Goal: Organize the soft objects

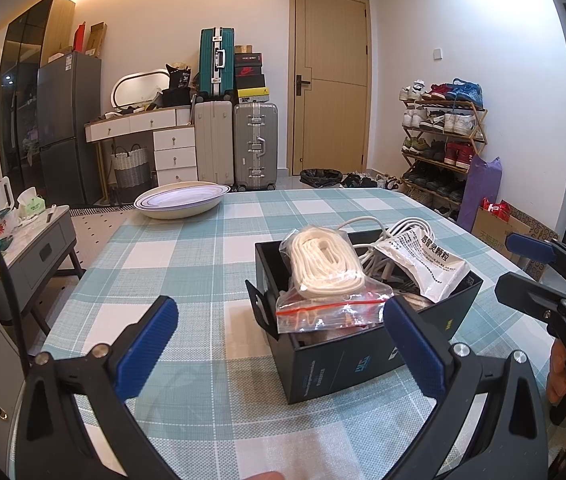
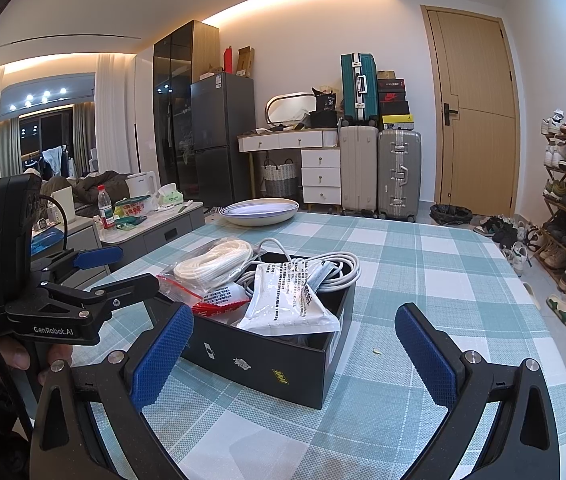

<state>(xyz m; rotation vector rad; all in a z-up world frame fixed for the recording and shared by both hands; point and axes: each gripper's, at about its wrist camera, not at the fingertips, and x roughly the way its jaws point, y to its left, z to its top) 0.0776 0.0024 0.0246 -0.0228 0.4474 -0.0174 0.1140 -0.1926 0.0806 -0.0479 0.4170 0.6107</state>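
Note:
A black box (image 1: 367,356) (image 2: 279,364) stands on the checked tablecloth. It holds a clear zip bag of white rope (image 1: 323,268) (image 2: 211,266), a white printed sachet (image 1: 429,264) (image 2: 289,304) and coiled white cable (image 2: 335,268). My left gripper (image 1: 283,348) is open and empty, just in front of the box, its fingers on either side of the box's near left corner. It also shows at the left of the right wrist view (image 2: 119,270). My right gripper (image 2: 295,356) is open and empty, near the box's front right. It also shows at the right of the left wrist view (image 1: 523,268).
A stack of shallow white bowls (image 1: 182,199) (image 2: 259,211) sits at the table's far edge. A grey side table (image 1: 23,248) with bottles and cups stands to the left. Suitcases (image 1: 255,146), a door and a shoe rack (image 1: 439,144) are beyond.

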